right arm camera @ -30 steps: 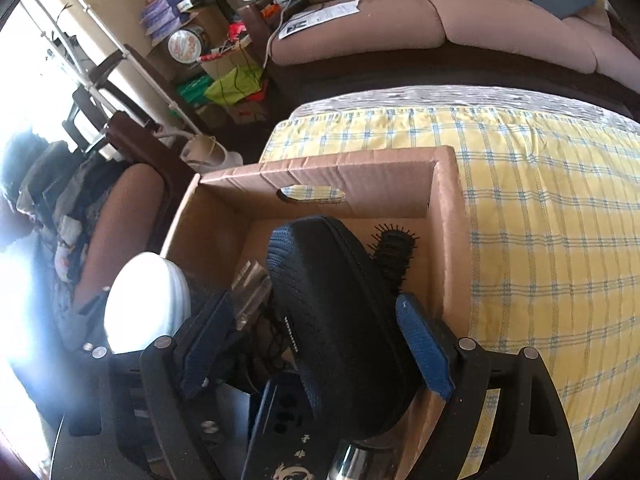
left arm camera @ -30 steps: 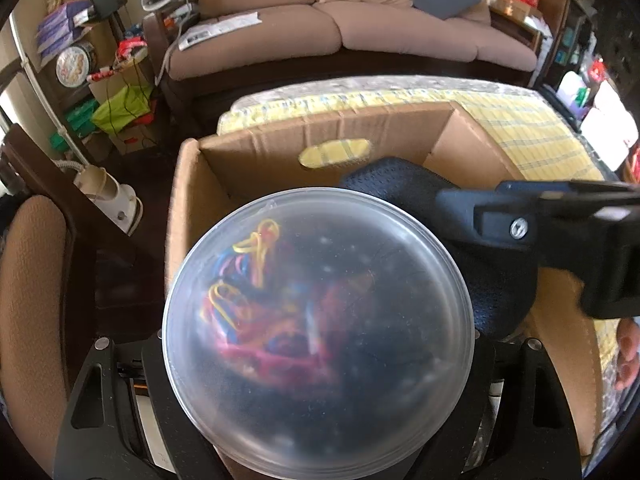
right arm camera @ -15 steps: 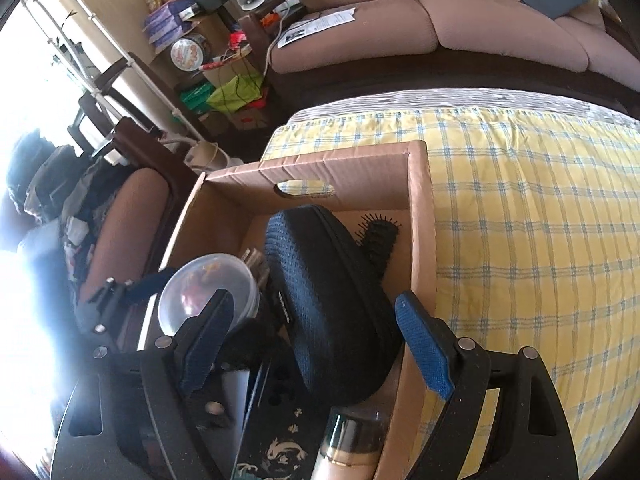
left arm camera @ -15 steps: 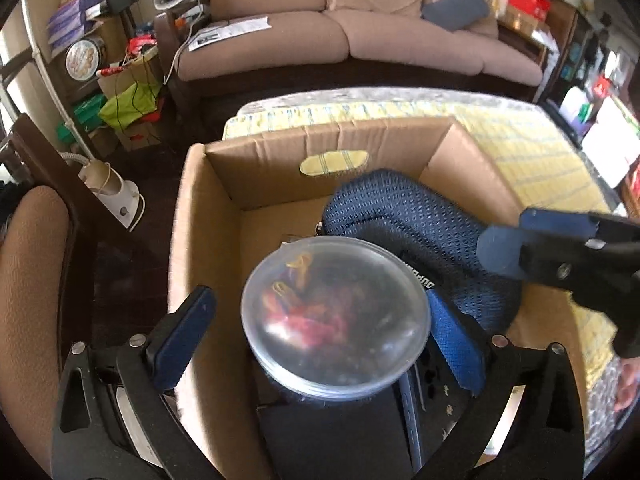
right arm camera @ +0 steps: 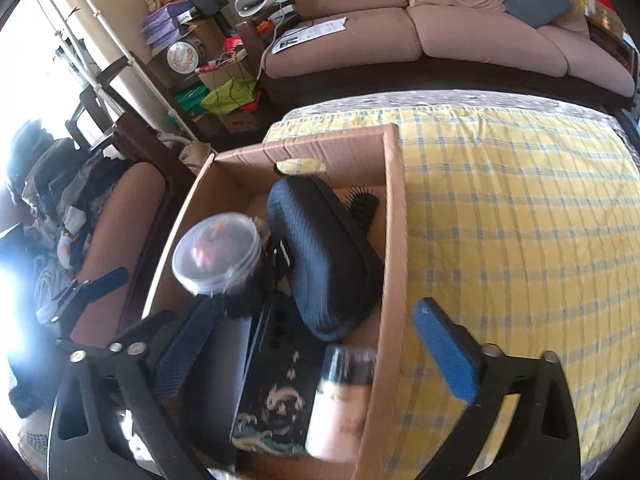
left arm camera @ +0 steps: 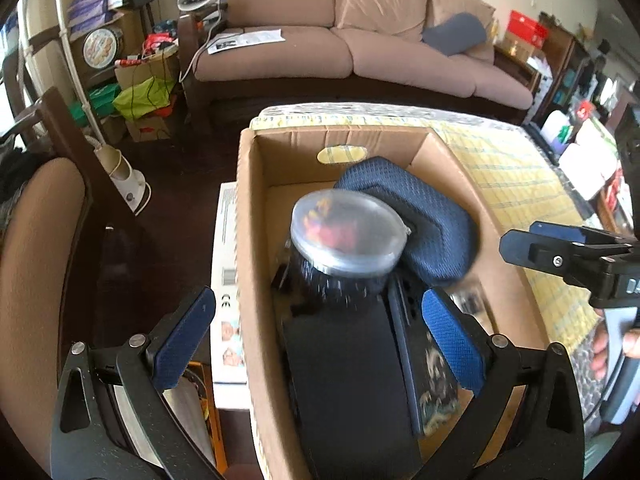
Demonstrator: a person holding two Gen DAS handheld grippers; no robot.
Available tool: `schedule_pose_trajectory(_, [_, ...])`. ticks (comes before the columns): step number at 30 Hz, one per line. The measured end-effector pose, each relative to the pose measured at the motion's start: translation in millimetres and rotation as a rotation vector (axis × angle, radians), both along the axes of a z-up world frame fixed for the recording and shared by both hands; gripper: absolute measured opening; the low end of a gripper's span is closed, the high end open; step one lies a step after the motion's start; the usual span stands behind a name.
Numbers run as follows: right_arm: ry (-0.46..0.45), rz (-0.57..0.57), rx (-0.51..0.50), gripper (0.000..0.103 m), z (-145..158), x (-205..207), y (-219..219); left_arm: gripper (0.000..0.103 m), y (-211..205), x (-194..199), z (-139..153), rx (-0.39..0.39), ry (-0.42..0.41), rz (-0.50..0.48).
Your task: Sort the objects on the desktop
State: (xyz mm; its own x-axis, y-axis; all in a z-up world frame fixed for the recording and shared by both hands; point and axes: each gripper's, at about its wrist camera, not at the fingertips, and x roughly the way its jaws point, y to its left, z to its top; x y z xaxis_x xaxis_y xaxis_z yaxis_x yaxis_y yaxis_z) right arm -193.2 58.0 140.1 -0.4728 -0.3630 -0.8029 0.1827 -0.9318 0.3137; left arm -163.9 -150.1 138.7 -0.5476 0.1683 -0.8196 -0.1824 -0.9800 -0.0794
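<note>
An open cardboard box (left arm camera: 245,240) (right arm camera: 393,240) stands on the yellow checked tablecloth (right arm camera: 520,220). Inside it sit a clear lidded tub of coloured rubber bands (left arm camera: 348,232) (right arm camera: 218,254), a dark mesh zip case (left arm camera: 436,224) (right arm camera: 324,256), a black hairbrush (right arm camera: 364,208), a cream bottle (right arm camera: 340,404) and a black wave-patterned box (right arm camera: 276,396). My left gripper (left arm camera: 320,332) hangs open above the tub, touching nothing. My right gripper (right arm camera: 316,348) has its jaws opening. They straddle the box's right wall, and the pads are off the case.
A beige sofa (left arm camera: 340,52) runs along the back. A padded chair (left arm camera: 40,280) stands left of the box, and a white printed carton (left arm camera: 228,240) lies against the box's left wall. A person's hand (left arm camera: 608,344) holds the right gripper (left arm camera: 560,256).
The left gripper let go of the rubber-band tub, which now rests in the box. The right gripper released the mesh case. Both grippers pulled back and up.
</note>
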Motion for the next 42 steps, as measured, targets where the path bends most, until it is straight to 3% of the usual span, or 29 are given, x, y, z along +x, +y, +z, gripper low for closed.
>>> schedule_pose_trajectory(13, [0.055, -0.037, 0.104, 0.103, 8.4, 96.0, 19.4, 0.103, 13.7, 106.5, 15.7, 0.031, 0.056, -0.003])
schedule_pose_trajectory(23, [0.116, -0.056, 0.158, 0.103, 11.1, 160.1, 33.7, 0.103, 38.1, 157.6, 9.9, 0.08, 0.059, -0.021])
schedule_pose_trajectory(32, [0.137, -0.103, 0.184, 0.103, -9.3, 202.6, 53.9, 0.103, 66.4, 193.7, -14.8, 0.063, 0.063, -0.019])
schedule_pose_trajectory(42, [0.131, -0.156, 0.237, 0.103, -47.0, 219.7, 85.0, 0.103, 91.4, 211.9, -53.6, 0.037, 0.074, 0.035])
